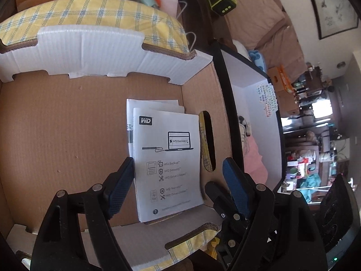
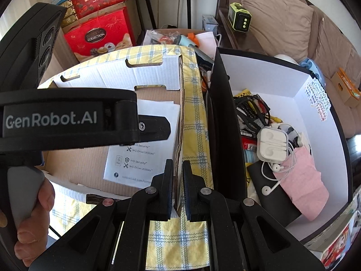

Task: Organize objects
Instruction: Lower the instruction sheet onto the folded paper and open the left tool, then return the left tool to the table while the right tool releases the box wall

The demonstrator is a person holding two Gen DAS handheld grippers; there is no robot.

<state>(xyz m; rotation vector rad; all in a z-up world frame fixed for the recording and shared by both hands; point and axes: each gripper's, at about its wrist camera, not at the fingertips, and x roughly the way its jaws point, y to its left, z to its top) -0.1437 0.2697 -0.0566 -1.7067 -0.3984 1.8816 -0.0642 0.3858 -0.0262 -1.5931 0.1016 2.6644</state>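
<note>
A cardboard box with a yellow plaid outside holds white WD booklets flat on its floor by the right wall. My left gripper is open inside the box, its fingers on either side of the top booklet, holding nothing. My right gripper is shut on the box's right side wall, one finger on each face. The booklets also show in the right wrist view, partly hidden by the left gripper's body.
To the right stands a black box with a white inside, holding cables, white earphones in a case, and a pink cloth. Red gift boxes stand behind. A couch and a green device are at the back right.
</note>
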